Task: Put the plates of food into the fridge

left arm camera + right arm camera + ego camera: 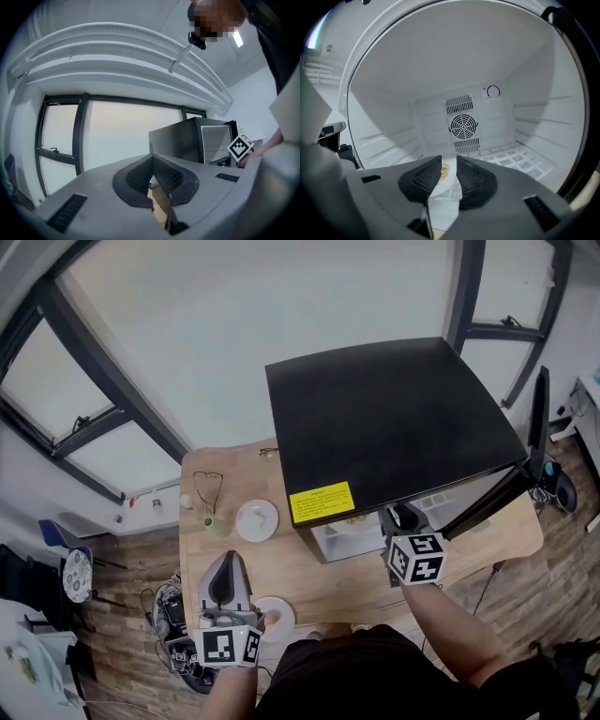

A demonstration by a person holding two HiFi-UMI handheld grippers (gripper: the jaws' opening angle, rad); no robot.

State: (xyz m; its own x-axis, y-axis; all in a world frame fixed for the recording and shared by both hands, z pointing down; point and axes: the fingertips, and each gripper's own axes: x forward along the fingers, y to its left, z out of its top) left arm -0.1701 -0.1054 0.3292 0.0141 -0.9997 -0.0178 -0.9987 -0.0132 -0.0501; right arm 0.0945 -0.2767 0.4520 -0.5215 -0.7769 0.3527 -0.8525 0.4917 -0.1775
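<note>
Place: an office-like test room.
Windows: tall glass panes in dark metal frames (103, 418) along 1 wall.
Floor: brown wood planks (141, 554) with tangled black cables (169, 610).
Furniture: light wooden table (291, 568) bearing 1 small black fridge (394, 418).
Ceiling: long white pipes (117, 42).

Fridge: a small black fridge (394, 418) is standing on the wooden bench (309, 582), with its white inside showing.
Door: the fridge door (539, 427) is hanging wide open at the right.
Plate inside: a white plate (446, 183) is lying flat on the fridge floor near the front, carrying a small yellowish-brown heap of food (444, 171).
Plates outside: a second white plate (257, 519) is lying flat on the bench left of the fridge. A third plate (277, 613) is sitting near the bench's front edge.
</note>
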